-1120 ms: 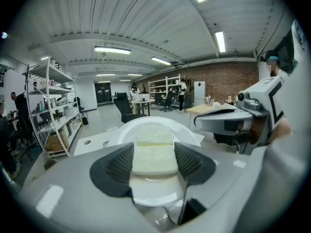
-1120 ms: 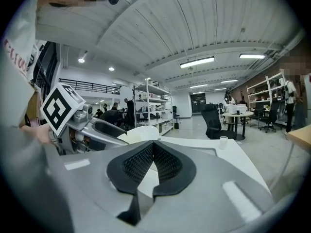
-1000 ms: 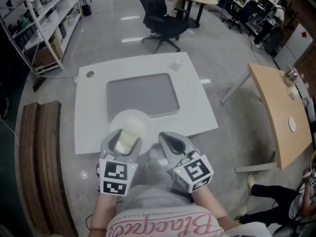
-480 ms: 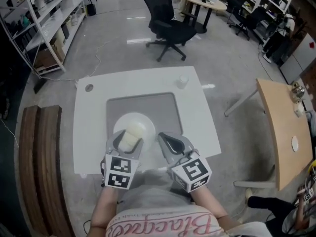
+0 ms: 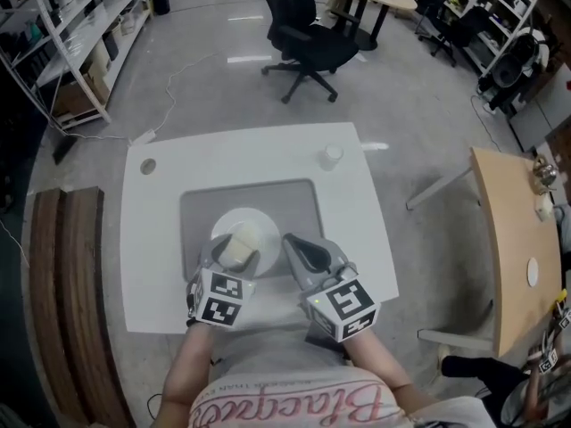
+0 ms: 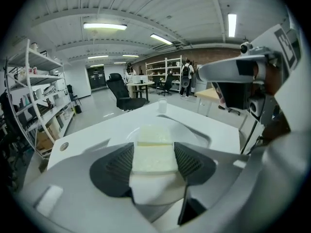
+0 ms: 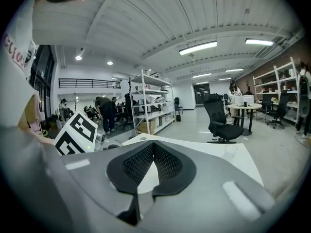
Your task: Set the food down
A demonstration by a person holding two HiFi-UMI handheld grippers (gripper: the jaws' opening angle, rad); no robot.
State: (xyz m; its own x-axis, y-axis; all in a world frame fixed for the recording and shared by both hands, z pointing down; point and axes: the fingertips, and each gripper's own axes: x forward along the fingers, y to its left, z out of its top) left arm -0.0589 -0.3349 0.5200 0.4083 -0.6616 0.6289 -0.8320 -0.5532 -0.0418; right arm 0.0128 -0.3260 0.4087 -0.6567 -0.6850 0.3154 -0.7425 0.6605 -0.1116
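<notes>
A pale yellow block of food [image 5: 236, 249] [image 6: 154, 153] sits between the dark pads of my left gripper [image 5: 230, 255] [image 6: 153, 163], which is shut on it. A white plate [image 5: 259, 224] [image 6: 194, 132] lies just beyond and under the food, over the grey mat [image 5: 294, 201]. I cannot tell whether the plate rests on the mat. My right gripper [image 5: 300, 248] [image 7: 152, 147] hangs close to the right of the left one, shut, with its pads touching and nothing between them.
The white table [image 5: 161, 275] carries a small clear cup [image 5: 331, 157] [image 6: 162, 106] [image 7: 231, 150] at its far right and a round hole [image 5: 147, 165] at its far left. A black office chair [image 5: 308, 38] stands beyond, shelving [image 5: 62, 43] at left, a wooden table [image 5: 513, 239] at right.
Both grippers, with the food and the plate under it, have shifted forward from the table's front edge to over the grey mat. The jaws have not changed.
</notes>
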